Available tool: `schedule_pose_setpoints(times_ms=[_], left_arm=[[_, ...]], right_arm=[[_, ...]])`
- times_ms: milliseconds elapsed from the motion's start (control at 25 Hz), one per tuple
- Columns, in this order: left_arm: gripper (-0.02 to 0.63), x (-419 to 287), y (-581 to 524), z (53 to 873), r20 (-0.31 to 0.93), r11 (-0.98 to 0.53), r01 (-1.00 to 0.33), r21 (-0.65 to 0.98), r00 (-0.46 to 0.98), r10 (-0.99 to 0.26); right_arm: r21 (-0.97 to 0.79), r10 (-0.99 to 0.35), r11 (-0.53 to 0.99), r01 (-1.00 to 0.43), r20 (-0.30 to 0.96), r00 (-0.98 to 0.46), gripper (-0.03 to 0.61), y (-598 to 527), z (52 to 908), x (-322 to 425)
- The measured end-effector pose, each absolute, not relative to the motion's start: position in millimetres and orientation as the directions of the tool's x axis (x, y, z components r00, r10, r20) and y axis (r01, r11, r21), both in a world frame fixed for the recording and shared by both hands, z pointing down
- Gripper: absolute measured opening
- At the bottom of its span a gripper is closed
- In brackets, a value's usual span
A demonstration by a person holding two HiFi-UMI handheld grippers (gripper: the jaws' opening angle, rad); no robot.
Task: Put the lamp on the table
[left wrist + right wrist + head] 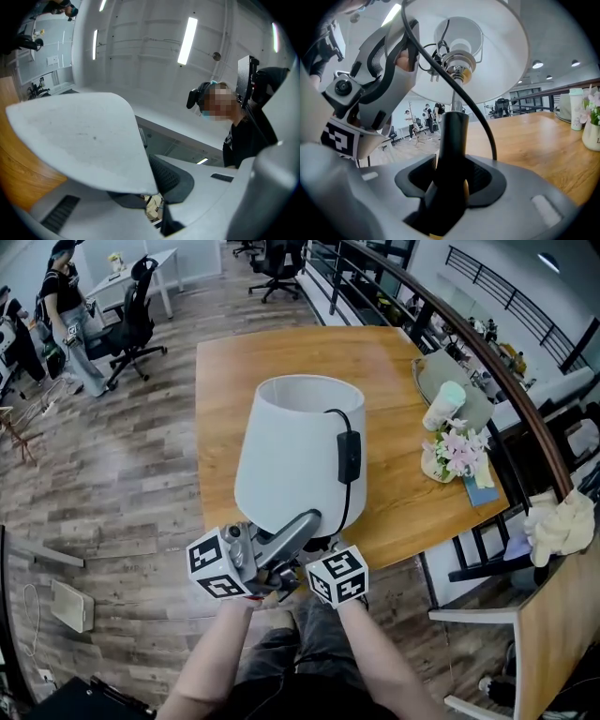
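The room is a big office with a wood floor (122,484) and a brown wood desk (234,362). The lamp (286,451) is held up, tipped, at the near edge of the desk. I cannot tell if it touches the desk.

The right hand-held gripper (450,183) is clamped on the lamp's black stem (452,136). Its own view looks up along the stem and into the white shade (506,56). There you can see the shiny bulb holder (457,63) inside. The head view does not show that, because from above you only see the outside of the shade and its open top.

The left hand-held gripper (157,197) is closed on the bottom rim of the shade. In its view the rim runs up and to the left from its jaws like a big pale sheet. This view looks up, so it shows ceiling lights (187,40) and a person (243,136) in dark clothes above the hand-held gripper.

A black cord (337,423) hangs down the shade just above the right hand-held gripper, with a switch (349,456) on it. Only the head view shows the switch.

Far to the right of the right hand-held gripper, flowers in a vase (457,454) stand on the desk. A dark railing (487,362) runs behind them.
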State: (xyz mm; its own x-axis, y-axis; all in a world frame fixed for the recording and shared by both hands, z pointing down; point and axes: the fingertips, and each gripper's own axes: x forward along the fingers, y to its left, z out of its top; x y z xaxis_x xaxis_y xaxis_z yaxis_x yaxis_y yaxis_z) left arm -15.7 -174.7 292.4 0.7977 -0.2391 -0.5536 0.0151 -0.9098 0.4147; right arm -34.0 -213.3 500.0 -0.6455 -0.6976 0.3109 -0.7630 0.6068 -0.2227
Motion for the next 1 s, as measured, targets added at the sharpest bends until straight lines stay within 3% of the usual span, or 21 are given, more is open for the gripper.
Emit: schedule_pose_setpoints(times_ms=[1000], left_arm=[[0.015,-8,-322,322,-0.547,-0.881,-0.031,0.472,0.773,-0.32]], right_arm=[[-0.219,-0.641,0.656,-0.722,0.345,-0.686,0.195,-351,530,-27]])
